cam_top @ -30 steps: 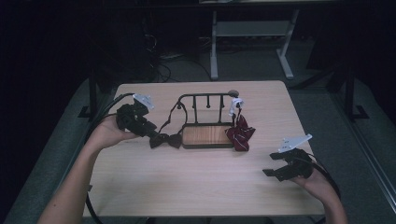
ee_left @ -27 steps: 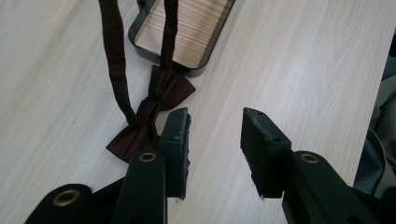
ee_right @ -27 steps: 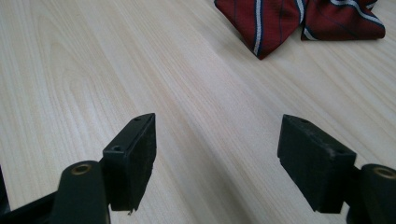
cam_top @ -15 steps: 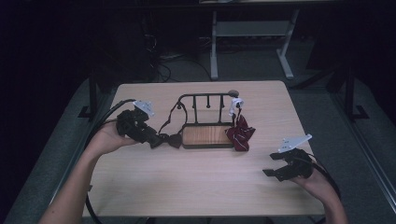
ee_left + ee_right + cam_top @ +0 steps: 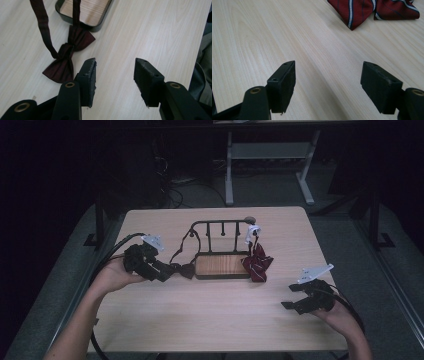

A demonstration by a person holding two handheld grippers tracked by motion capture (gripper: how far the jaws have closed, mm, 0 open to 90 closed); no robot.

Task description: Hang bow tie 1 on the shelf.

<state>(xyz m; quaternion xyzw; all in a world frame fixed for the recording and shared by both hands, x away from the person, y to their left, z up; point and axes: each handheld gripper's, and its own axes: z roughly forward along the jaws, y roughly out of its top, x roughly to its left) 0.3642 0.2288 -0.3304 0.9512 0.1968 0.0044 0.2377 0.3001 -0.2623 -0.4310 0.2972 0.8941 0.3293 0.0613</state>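
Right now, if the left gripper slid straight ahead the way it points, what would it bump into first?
Probably nothing soon: between the left gripper's open fingers lies bare table. The dark bow tie sits just off to the side, so the near finger might brush it; depth is hard to judge.

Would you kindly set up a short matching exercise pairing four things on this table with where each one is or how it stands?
Things:
1. dark bow tie
2. striped bow tie
3. left gripper
4. rack

Descriptions:
A. open, just beside a bow tie on the table
B. at the right end of the rack
C. flat on the table, its strap running up to the rack
D. middle of the table, with a wooden base

Pairs: 1-C, 2-B, 3-A, 4-D
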